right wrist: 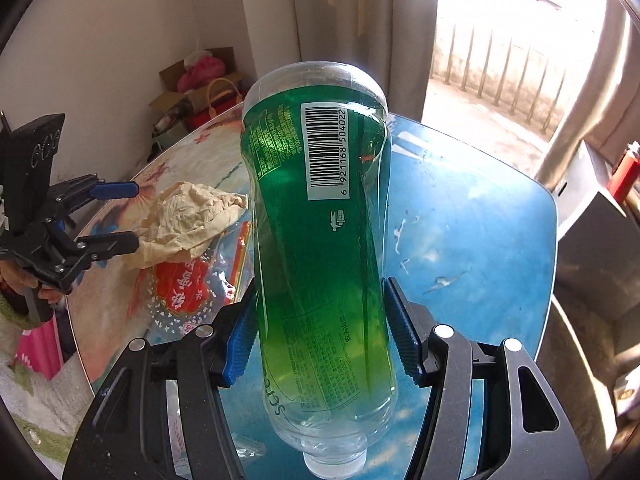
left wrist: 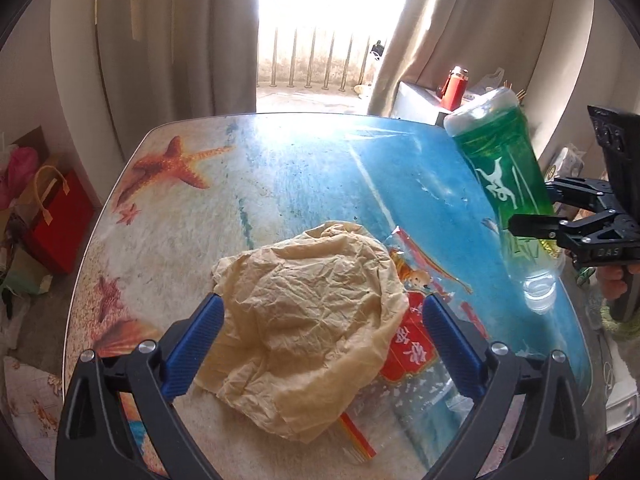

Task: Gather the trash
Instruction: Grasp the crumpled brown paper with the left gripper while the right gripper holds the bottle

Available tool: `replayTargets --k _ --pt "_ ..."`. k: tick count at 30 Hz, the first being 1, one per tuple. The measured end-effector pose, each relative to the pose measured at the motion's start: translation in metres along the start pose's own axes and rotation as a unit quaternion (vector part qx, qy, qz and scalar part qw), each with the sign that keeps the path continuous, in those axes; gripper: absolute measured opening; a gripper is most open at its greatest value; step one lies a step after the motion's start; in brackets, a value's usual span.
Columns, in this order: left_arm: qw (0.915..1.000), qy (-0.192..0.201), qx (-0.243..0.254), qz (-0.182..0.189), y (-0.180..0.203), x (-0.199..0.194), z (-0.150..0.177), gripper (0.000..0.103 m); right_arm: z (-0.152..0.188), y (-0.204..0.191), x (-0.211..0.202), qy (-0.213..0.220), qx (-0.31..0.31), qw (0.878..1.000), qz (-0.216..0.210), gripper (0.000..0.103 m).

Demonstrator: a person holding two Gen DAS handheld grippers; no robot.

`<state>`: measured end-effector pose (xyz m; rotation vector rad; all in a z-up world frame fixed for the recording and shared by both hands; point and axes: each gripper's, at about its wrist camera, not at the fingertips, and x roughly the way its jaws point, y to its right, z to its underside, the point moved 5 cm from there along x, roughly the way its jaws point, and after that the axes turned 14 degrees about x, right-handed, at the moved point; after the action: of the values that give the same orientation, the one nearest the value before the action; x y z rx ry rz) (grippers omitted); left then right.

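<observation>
A lived-in home room: beige curtains (left wrist: pixel 176 36) frame a sunlit balcony railing (left wrist: pixel 316 60), a table (left wrist: pixel 280 168) wears a beach-print cover (starfish, sea), and gift bags (left wrist: pixel 56 216) and boxes (right wrist: pixel 192 84) crowd the corner.

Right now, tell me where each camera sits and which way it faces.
Left wrist: sits behind the open left claw, facing down at the crumpled paper on the table; the right claw shows at right.
Right wrist: sits behind the right claw, shut on the green bottle, facing the window; the left claw and a hand show at left.
Shared: paper, bottle, table, red-printed plastic bag.
</observation>
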<state>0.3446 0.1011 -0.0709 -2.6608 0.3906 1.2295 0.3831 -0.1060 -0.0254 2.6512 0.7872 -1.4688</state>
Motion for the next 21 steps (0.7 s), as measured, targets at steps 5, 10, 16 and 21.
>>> replayTargets --k 5,10,16,21 --pt "0.999 -0.043 -0.013 -0.008 -0.003 0.031 0.005 0.097 0.004 -0.005 0.004 0.005 0.003 1.0 0.007 0.056" --pt "0.9976 -0.043 -0.053 0.01 -0.012 0.036 0.016 0.084 0.005 -0.008 0.005 0.008 0.004 1.0 0.008 0.056" --pt "0.9963 -0.041 -0.073 0.021 -0.013 0.032 0.016 0.058 0.006 -0.006 0.006 0.009 0.002 1.0 0.009 0.056" --pt "0.9948 -0.035 -0.09 0.032 -0.017 0.025 0.015 0.041 0.009 -0.003 0.003 0.011 0.002 1.0 0.01 0.056"
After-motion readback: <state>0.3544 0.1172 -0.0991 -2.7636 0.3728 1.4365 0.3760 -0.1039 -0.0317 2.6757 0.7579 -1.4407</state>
